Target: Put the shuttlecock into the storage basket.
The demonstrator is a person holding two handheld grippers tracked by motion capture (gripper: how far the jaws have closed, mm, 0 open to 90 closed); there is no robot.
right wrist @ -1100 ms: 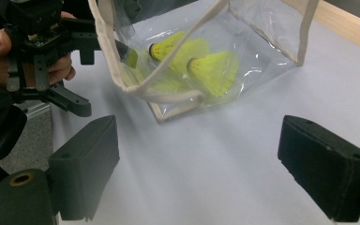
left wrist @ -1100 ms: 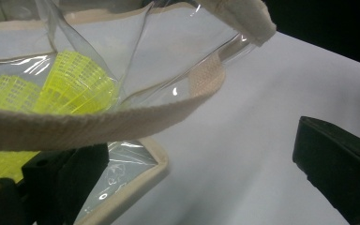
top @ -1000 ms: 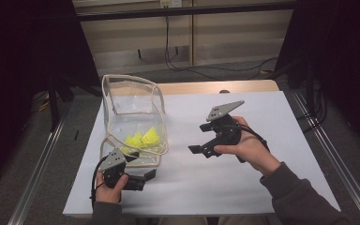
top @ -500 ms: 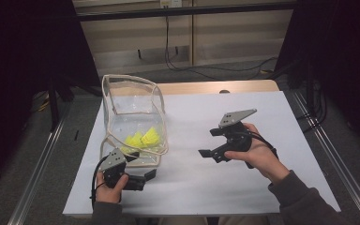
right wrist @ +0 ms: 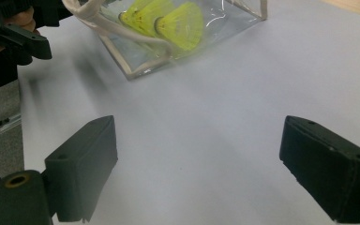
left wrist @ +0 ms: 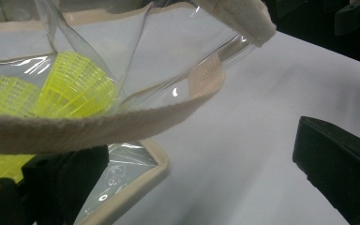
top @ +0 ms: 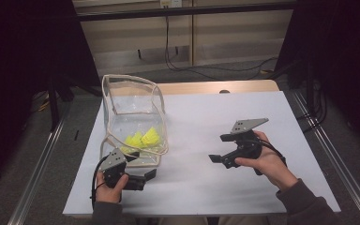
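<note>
A: Shuttlecocks (top: 143, 138), yellow, lie inside the clear bag (top: 133, 101) at the left part of the white table (top: 262, 103). Where does your left gripper (top: 146, 178) stand?

B: At the bag's near corner. In the left gripper view your jaws are spread wide: one black jaw sits under the bag's clear wall and cream strap (left wrist: 122, 124), the other is well apart over bare table. Nothing is pinched between the pads, so record the claw as released.

A: And your right gripper (top: 218, 149)?

B: Your right hand (top: 267, 164) holds it low over the table's right part, well apart from the bag, pointing toward it. The right gripper view has both jaws far apart with bare white surface between them. Released, holding nothing.

A: Position of the shuttlecocks from that side?

B: Two yellow skirts (right wrist: 168, 21) show through the bag's wall, lying on the bag's floor near its cream-edged front corner. The bag stands upright, mouth open at the top.

A: Contact with the shuttlecocks?

B: None by either of your grippers.
</note>
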